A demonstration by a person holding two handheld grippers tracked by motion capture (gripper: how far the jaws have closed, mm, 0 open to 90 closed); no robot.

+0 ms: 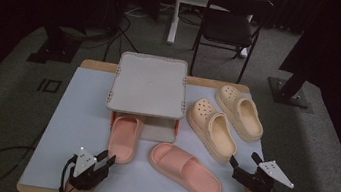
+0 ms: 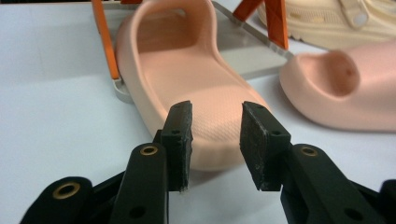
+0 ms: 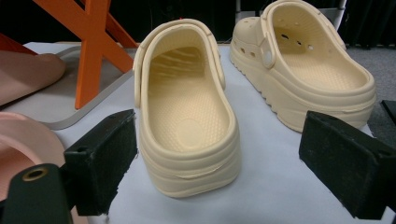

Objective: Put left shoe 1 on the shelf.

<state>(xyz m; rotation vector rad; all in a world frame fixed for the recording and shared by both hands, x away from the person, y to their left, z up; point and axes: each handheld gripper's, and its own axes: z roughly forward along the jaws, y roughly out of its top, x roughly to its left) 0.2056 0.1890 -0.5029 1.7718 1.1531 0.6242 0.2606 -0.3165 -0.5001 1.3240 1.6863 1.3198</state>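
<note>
The high view looks forward and down from above the near edge of the pale blue tabletop [image 1: 75, 113], taking in all of it. The left gripper view sits low and close behind the heel of a pink foam slide sandal [image 2: 187, 79], also seen from above [image 1: 124, 137]. The right gripper view faces a cream perforated rubber clog [image 3: 189, 121] at close range, likewise shared [image 1: 211, 129].

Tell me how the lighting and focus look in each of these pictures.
High view: table evenly lit, room behind dark, picture soft. Left gripper view: pink slide sharp, slight glare on the white surface. Right gripper view: near yellow clog crisp, soft shadow beneath, background black.
</note>
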